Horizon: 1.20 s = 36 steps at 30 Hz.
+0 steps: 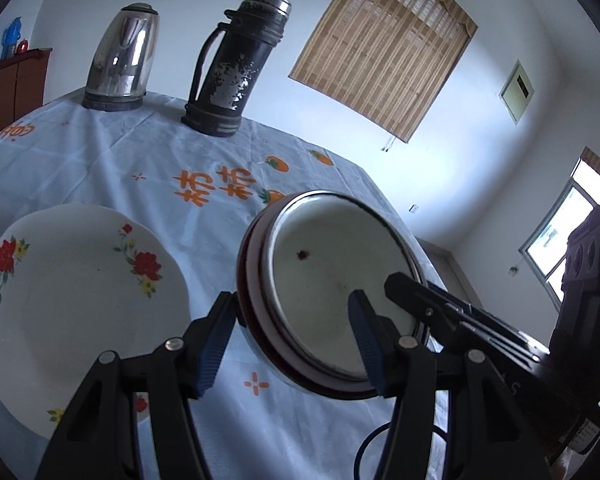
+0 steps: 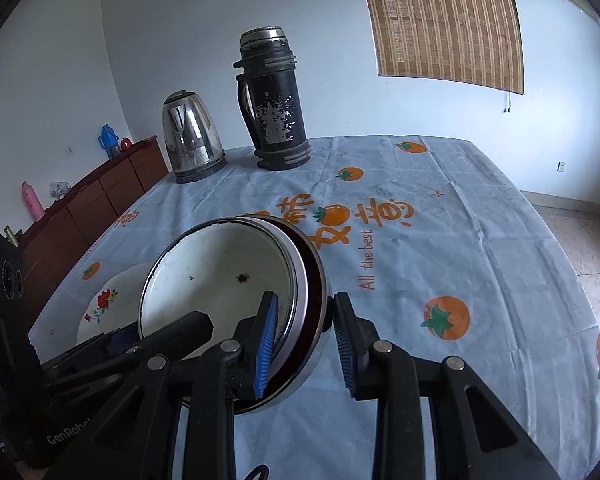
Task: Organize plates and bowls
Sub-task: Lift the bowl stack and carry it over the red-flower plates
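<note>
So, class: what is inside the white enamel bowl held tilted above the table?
The white enamel bowl holds only a small dark spot and faint marks. The gripper finger inside the rim covers part of its floor.

Two black handheld grippers are on show. On the left gripper (image 1: pixel 292 340), matte black linkage arms are pinned with round silver screws, and each finger is faced with a ribbed dark-blue pad (image 1: pixel 214 344). A thin dark cable (image 1: pixel 370 446) is looped at its 5 o'clock. The right gripper (image 2: pixel 304 344) is built the same: black arms, silver screws, brighter blue ribbed pads (image 2: pixel 266 344). At its 8 o'clock, white "GenRobo" lettering (image 2: pixel 68 432) is seen on a black casing with three round recesses (image 2: pixel 6 276).
</note>
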Motion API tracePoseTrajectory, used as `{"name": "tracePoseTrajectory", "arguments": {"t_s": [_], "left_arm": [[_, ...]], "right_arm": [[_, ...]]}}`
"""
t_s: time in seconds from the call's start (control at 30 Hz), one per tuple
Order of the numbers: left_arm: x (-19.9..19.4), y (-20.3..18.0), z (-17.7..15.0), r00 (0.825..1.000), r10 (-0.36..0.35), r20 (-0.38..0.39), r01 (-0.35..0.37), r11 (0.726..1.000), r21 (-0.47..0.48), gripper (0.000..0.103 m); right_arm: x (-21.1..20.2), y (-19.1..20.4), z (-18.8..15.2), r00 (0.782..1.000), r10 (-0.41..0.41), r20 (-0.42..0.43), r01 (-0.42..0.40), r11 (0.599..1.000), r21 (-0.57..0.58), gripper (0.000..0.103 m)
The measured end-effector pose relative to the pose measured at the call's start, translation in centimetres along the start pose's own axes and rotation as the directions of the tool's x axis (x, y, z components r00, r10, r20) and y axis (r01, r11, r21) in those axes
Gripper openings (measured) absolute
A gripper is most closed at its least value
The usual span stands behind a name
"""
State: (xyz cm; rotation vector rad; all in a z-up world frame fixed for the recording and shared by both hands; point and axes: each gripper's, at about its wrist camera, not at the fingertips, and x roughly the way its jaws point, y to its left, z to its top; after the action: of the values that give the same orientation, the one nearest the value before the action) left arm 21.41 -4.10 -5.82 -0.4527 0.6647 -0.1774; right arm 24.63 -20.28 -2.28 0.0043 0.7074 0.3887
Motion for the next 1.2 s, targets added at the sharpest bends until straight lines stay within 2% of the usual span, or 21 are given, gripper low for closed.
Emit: {"name": "tracePoseTrajectory", "arguments": {"t_s": [0.17, 0.53, 1.2], "left_arm": [[-1.3, 0.6, 0.5, 0.998, 0.026, 0.057, -0.026, 1.0, 0.003, 0.057], [-3.0, 3.0, 1.2, 0.995, 0.056, 0.08, -0.053, 0.998, -0.04, 0.057], [-7.2, 8.3, 1.4, 0.978, 0.188, 0.091, -0.18, 0.98, -0.087, 0.057]], "right_arm": [[0.6, 1.1, 0.2, 1.0, 0.02, -0.01, -0.02, 1.0, -0.011, 0.031], [1.4, 4.0, 0.5, 0.998, 0.055, -0.021, -0.056, 0.998, -0.039, 0.031], [2.9, 11.1, 0.7, 0.984, 0.172, -0.043, -0.176, 0.978, -0.114, 0.031]]}}
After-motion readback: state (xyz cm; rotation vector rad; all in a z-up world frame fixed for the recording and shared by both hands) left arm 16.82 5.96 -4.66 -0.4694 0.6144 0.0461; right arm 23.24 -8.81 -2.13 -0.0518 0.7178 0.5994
